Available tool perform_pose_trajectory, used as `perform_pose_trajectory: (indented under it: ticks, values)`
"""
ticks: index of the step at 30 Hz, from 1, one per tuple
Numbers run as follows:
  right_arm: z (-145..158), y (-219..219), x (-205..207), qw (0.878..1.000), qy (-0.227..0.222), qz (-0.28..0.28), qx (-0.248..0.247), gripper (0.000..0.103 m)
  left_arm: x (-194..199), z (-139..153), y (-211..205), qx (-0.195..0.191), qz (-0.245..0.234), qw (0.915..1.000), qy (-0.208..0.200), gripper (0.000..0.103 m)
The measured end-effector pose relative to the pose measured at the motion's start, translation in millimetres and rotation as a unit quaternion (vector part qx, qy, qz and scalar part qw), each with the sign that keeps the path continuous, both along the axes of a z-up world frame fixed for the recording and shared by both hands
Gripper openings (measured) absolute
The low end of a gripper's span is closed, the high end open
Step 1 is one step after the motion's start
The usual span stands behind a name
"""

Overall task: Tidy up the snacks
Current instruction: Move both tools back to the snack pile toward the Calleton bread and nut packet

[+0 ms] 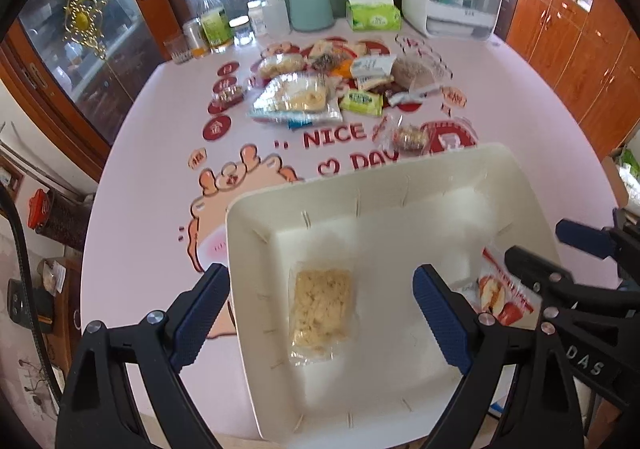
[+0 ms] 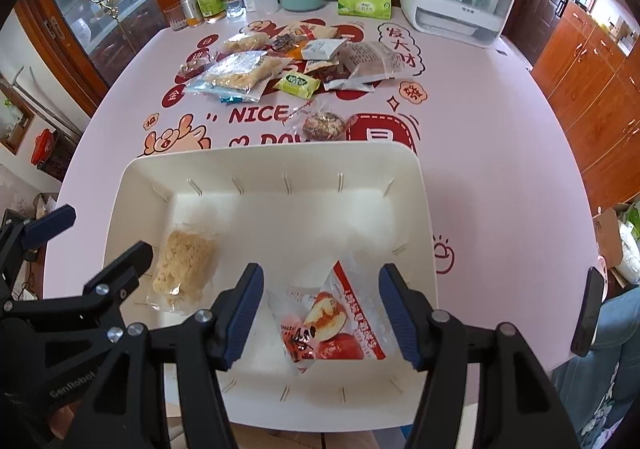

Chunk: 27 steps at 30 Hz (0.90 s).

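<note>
Currently both tools over white bin [image 2: 416,185], nothing held. Left gripper [image 1: 320,313] spread wide above pale crumbly pack [image 1: 320,313]; right gripper [image 2: 320,313] spread wide above red apple-print pack [image 2: 340,325]. Remaining snack pile [image 2: 296,61] at 12 o'clock beyond bin, round wrapped cake [image 2: 324,125] just past far rim. Suggested next: lift clear of bin, reach for nearest cake, approach flat, pinch wrapper edge, avoid crushing.
</note>
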State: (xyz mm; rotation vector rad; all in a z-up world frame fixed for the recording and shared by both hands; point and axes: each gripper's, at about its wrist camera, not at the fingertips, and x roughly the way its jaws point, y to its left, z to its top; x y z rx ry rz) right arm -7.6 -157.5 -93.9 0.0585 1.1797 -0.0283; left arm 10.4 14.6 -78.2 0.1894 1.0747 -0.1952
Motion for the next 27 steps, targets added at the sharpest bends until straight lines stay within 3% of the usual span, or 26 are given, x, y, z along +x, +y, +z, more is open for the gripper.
perform_pose_trajectory:
  ticks: [5,9,15,23,27]
  values:
    - [11,3,3,1.0,-0.022,0.018,-0.008,0.061,7,16,7,0.002,0.029,0.9989,-0.037,0.092]
    - [24,3,9,0.998,-0.048,0.033,-0.017,0.061,17,30,18,-0.019,0.067,0.9956,-0.063,0.092]
    - [43,-2,30,0.996,-0.078,0.049,-0.019,0.061,32,50,14,-0.011,0.075,0.9933,-0.086,0.092]
    - [77,-22,72,0.988,-0.135,0.064,-0.036,0.061,77,72,16,-0.054,0.12,0.9897,-0.057,0.092]
    - [82,-34,102,0.984,-0.154,0.071,-0.05,0.061,100,86,3,-0.025,0.124,0.9882,-0.086,0.09]
